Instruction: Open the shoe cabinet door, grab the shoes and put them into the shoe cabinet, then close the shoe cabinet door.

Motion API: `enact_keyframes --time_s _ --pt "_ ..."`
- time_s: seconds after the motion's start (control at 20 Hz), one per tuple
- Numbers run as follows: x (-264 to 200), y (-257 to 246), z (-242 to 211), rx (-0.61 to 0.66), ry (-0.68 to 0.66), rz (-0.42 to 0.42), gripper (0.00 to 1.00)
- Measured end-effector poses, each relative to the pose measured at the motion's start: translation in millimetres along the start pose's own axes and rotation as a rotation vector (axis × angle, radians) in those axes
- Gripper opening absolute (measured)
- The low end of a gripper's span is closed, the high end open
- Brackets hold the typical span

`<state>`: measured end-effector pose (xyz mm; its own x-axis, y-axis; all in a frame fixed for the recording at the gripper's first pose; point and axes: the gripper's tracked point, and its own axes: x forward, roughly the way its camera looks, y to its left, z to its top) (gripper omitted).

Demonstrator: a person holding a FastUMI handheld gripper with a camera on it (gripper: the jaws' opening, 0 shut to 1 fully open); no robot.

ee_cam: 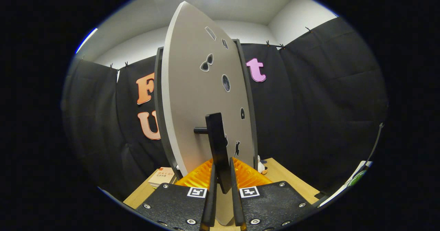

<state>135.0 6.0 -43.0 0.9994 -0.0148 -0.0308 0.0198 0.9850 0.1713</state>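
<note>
Shoe cabinet door (pixel 192 97), pale grey panel with small cut-out shapes, swung out edge-on toward camera, so it stands partly open. Dark bar handle (pixel 217 145) sticks off door face on a short peg. Gripper (pixel 222 189) fingers sit either side of handle's lower end, narrow gap, handle between them; looks clamped on it, both fingers appear to touch the bar, though contact on the far side is hard to confirm. Call it closed on the handle.

Dark cabinet frame (pixel 158 114) shows as a thin edge behind door on both sides. Cabinet inside is hidden by door, so can't tell if shoes are in there. No shoes identifiable anywhere; small white-and-orange object (pixel 262 166) on the table just past door's right lower corner, too small to name. Orange ribbed thing (pixel 199 177) lies low behind the fingers at door foot, either side of handle; can't tell what it is.

Wooden table (pixel 292 179) carries the cabinet. Book (pixel 161 177) near table's left edge, left of door. Black cloth wall behind all.

Progress, my read: door step in hand, either opening or closing swing, can't tell which from this alone. If opening: shoes still to grab, place, then shut door. If closing: nearly done, only door swing left.
</note>
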Motion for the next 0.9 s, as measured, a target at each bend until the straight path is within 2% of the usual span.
enact_keyframes --time_s 0.15,0.3,0.45,0.65,0.9 --pt "-1.3 -12.7 2.0 0.063 0.002 0.004 0.2" --pt "-3.1 -21.0 4.2 0.062 -0.009 -0.002 0.2" --pt "-4.4 -41.1 4.4 0.033 -0.005 -0.026 0.2" --pt "-10.2 -77.6 4.5 -0.095 0.027 -0.087 0.2" --pt "-13.3 -110.3 8.6 -0.067 0.02 -0.113 0.14"
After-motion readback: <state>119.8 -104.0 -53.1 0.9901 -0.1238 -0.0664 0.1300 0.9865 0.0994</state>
